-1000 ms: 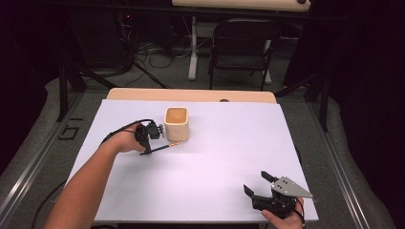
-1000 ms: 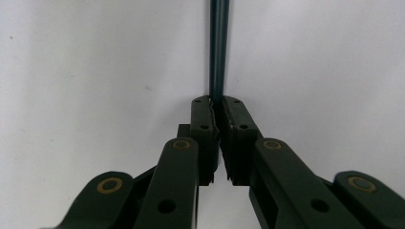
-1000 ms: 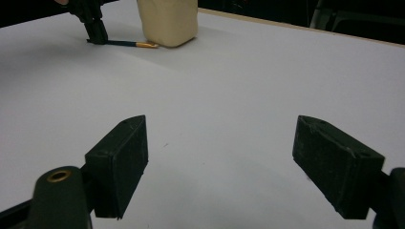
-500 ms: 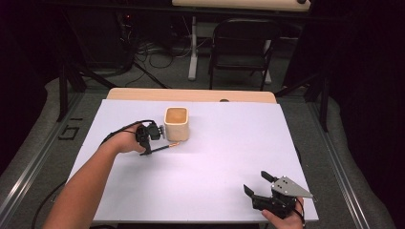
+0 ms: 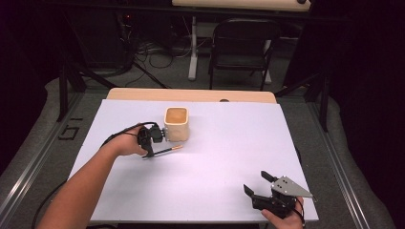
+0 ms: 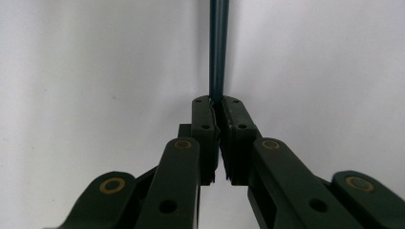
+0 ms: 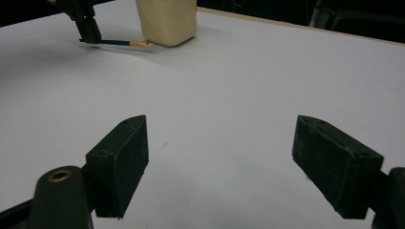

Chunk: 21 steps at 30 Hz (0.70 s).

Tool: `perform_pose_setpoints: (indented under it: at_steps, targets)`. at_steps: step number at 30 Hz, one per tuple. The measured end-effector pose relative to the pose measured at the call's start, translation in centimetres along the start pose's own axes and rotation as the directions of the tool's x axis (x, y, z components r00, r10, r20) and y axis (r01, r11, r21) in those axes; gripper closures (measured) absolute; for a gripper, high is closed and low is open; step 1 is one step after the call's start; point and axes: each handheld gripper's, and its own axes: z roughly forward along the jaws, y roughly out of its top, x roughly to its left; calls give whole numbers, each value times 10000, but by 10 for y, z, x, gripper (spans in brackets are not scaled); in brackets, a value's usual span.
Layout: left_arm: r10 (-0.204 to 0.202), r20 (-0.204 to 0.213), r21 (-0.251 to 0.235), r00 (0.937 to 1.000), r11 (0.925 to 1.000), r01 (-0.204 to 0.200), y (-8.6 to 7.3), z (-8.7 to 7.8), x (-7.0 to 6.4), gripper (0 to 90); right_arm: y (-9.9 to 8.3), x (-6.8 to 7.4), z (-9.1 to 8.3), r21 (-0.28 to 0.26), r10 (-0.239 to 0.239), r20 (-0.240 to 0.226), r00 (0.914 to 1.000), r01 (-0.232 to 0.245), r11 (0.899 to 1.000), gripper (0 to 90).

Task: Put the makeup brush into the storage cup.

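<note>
High view: left gripper (image 5: 152, 143), held in the person's left hand (image 5: 125, 142) near the counter's (image 5: 229, 152) left edge and toward its far side, jaws clenched on 1 dark pencil (image 5: 165, 151); the pencil lies low over the white surface, its copper-coloured end pointing right, just in front of 1 cream square cup (image 5: 177, 124). Judged purpose: a grip at the pencil's left end leaves the long free part ready to be swung up and dropped into the cup's open top. Right gripper (image 5: 267, 193) sits at the near right corner, jaws released, holding nothing, well apart from the work, apparently parked. Left gripper view: the pencil (image 6: 218, 47) runs straight out from between the 2 pads (image 6: 205, 129), pinched at their tips and centred in the grip, with white counter (image 6: 95, 71) behind. Right gripper view: the right gripper (image 7: 219, 157) has its 2 jaws spread wide over bare counter (image 7: 248, 81); far off at upper left, the left gripper (image 7: 86, 24) holds the pencil (image 7: 114, 43), its copper tip touching or just short of the cup's (image 7: 167, 19) base; which, I cannot tell.
</note>
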Motion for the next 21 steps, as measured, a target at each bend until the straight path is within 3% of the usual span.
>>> perform_pose_setpoints:
  at_steps: [4,10,17,21]
  targets:
    - [-135,73,42,9999,9999,134,-2,-3,-1,849,0,0,0,38,28,16,10000,-28,10000,197]
    - [-517,368,-309,9980,9981,528,-5,-10,-5,849,0,0,1,31,10,53,10000,-10,10000,197]
    - [-1022,723,-1025,9921,9887,1093,-9,-18,-11,851,-1,-1,1,-32,39,59,10000,-39,10000,196]
    - [-967,891,-1216,9913,9868,1072,-12,-21,-16,851,-1,-1,1,-61,45,87,10000,-44,10000,196]
